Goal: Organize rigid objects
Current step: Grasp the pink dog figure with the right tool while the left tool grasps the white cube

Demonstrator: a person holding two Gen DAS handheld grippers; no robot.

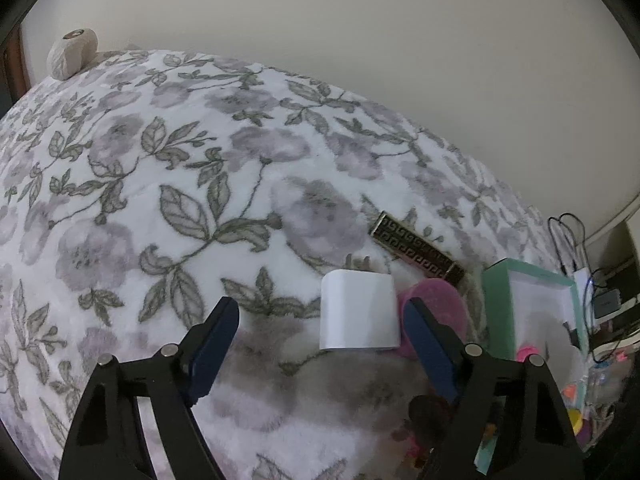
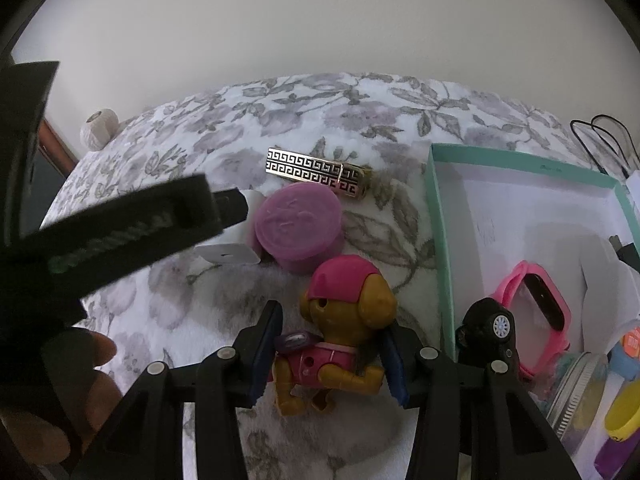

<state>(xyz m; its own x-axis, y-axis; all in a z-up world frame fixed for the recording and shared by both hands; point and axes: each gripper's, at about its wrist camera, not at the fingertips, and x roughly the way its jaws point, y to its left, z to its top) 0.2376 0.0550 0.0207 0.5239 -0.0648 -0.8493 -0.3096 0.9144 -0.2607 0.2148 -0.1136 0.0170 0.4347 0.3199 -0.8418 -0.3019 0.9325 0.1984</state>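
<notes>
Nearest the lens we record the right gripper (image 2: 328, 354), its blue pads pressed against both flanks of a toy dog figure (image 2: 344, 320) with a pink cap and brown body; the figure stands upright on the floral blanket (image 2: 224, 136), held between the two fingers.

Working left to right in the right wrist view, we list:
- a person's hand (image 2: 60, 392) at the lower left, holding the left gripper's black frame, which crosses the left side of the view;
- a white charger block (image 2: 228, 254) lying on the blanket, partly behind that frame;
- a round purple container (image 2: 298, 226), touching the charger's right side and just beyond the toy dog;
- a gold and black patterned case (image 2: 320, 172), lying flat behind the purple container;
- a teal-rimmed box (image 2: 436, 216) to the right of the toy dog, with a pink watch (image 2: 536, 300) and a black toy car (image 2: 490, 330) at its near end.

In the left wrist view we note the left gripper (image 1: 320, 324), fingers standing apart with nothing clamped. The white charger block (image 1: 358, 312) lies on the blanket between them, closer to the right finger, with clear blanket on its left side.
</notes>
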